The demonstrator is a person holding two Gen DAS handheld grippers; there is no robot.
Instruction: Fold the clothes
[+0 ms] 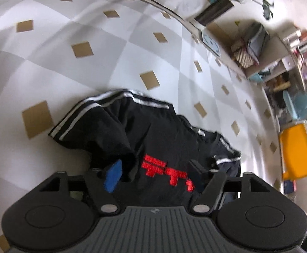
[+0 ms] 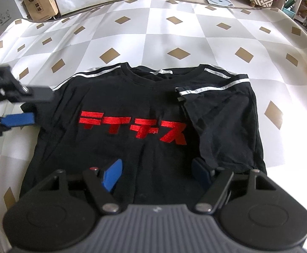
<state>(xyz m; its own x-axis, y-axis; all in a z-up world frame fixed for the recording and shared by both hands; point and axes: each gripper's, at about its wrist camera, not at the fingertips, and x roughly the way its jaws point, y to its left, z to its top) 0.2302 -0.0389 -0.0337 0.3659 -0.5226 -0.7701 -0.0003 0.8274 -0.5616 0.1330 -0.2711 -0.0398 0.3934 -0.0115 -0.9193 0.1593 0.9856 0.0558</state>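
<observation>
The black T-shirt (image 2: 145,130) lies flat, collar toward the far edge of the surface (image 2: 174,33). My left jaws (image 2: 35,105) stand released beside its unfolded sleeve; my right jaws (image 2: 157,174) hang released over the hem.

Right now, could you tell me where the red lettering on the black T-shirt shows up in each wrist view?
Left wrist view: the red lettering sits low at centre, just ahead of the left gripper, partly cut off by it.
Right wrist view: it runs across the middle of the picture, fully readable, on the T-shirt chest.
Shared landmark: the white shoulder stripes.
</observation>
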